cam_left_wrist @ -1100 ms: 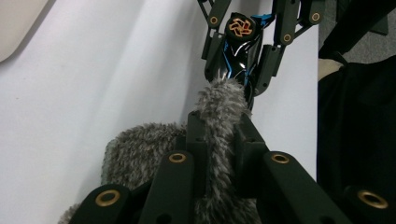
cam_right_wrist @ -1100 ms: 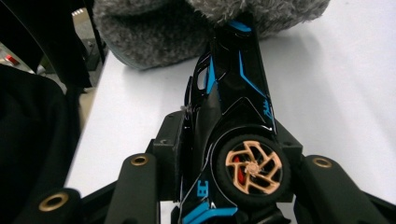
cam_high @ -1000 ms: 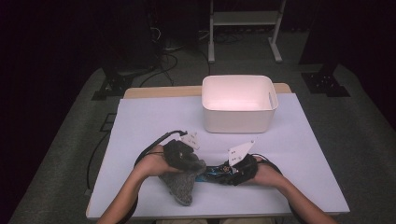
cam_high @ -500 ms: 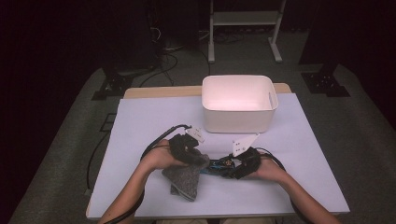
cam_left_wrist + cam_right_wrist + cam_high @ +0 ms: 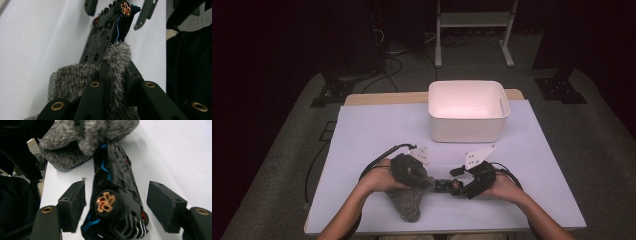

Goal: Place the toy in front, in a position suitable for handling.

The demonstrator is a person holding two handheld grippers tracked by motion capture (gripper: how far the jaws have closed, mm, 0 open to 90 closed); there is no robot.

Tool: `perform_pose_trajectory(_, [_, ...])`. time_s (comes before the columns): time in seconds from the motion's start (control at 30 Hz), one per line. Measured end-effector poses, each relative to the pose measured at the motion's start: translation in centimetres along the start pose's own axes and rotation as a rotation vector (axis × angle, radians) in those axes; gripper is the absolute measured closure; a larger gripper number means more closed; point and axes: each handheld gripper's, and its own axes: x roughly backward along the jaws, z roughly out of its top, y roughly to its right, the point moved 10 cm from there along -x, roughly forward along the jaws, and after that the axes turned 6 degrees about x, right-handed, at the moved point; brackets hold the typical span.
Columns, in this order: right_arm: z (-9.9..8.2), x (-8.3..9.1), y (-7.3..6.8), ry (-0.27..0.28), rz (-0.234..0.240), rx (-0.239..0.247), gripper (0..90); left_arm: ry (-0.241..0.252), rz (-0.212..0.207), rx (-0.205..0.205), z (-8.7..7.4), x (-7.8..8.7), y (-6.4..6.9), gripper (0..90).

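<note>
L gripper [image 5: 117, 75] clamped on grey sock [image 5: 75, 80] mouth; toy car [image 5: 115, 195] half in, front of table [image 5: 372, 125]. R gripper [image 5: 116, 205] jaws just opened, car between, pads off. Re-grip car's tail, push straight in; keep L steady.

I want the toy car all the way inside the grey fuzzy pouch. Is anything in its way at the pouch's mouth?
Nothing visible blocks it. The toy car already has its front end in the mouth of the fuzzy pouch, which the left gripper pinches at the rim. The right gripper has just been opening; its pads stand clear on either side of the car.
</note>
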Motion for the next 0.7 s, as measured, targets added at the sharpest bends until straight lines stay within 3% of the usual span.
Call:
perform_pose_trajectory(0.27, [-1.2, -0.6, -1.0, -0.035, -0.022, 0.000, 23.0, -0.029, -0.021, -0.021, -1.2, -0.8, 1.5, 79.6])
perform_pose_trajectory(0.57, [-1.4, -0.8, -1.8, -0.060, -0.085, 0.105, 20.1, -0.046, -0.043, -0.023, -2.3, -1.6, 2.3, 79.6])
perform_pose_trajectory(0.7, [-2.2, -1.5, -2.1, -0.114, -0.087, 0.123, 18.5, -0.076, -0.049, -0.032, -2.9, -2.4, 2.7, 79.5])
